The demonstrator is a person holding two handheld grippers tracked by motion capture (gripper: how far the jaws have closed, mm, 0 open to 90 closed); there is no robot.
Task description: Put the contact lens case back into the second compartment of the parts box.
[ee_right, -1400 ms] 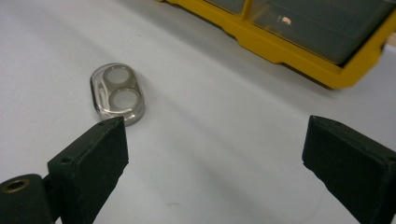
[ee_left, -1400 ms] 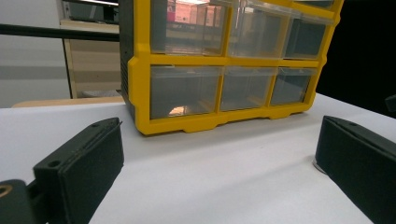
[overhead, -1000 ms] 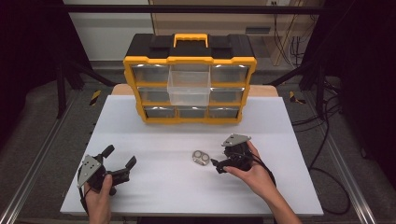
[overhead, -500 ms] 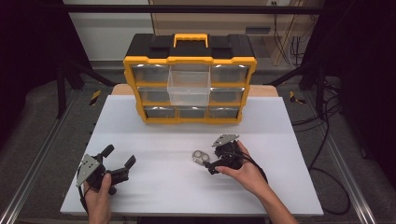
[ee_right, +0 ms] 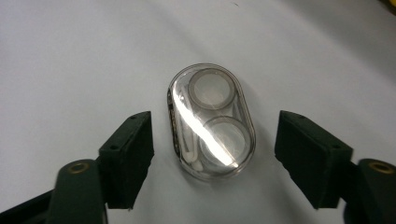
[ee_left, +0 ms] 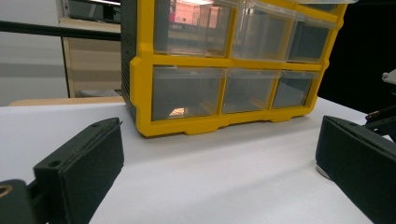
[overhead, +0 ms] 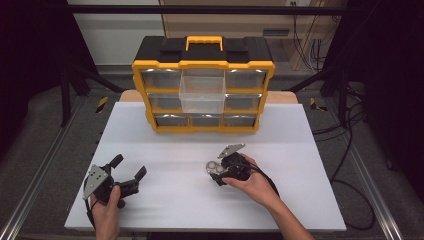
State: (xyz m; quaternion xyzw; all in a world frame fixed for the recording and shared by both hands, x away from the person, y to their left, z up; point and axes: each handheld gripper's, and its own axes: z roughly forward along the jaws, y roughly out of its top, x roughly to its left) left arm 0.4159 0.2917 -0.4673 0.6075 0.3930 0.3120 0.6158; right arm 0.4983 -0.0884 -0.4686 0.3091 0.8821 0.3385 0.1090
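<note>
A clear oval case (overhead: 215, 167) (ee_right: 210, 126) with two round rings inside lies flat on the white table (overhead: 175, 205), near its middle. My right gripper (overhead: 218, 173) (ee_right: 215, 140) points down at it, one jaw on each long side. The jaws have just been closing, and a small gap shows between each pad and the case. At the front left my left gripper (overhead: 129, 167) (ee_left: 219, 154) is held open above the table with nothing between its fingers, facing the yellow organizer.
A yellow and black drawer organizer (overhead: 200, 64) (ee_left: 140, 84) stands at the back of the table. Its middle clear drawer (overhead: 202, 95) is pulled out toward me. Cables trail on the floor at the right.
My right gripper has moved left and slightly down onto the clear case, and its jaws have narrowed around it. The left gripper has stayed put.
</note>
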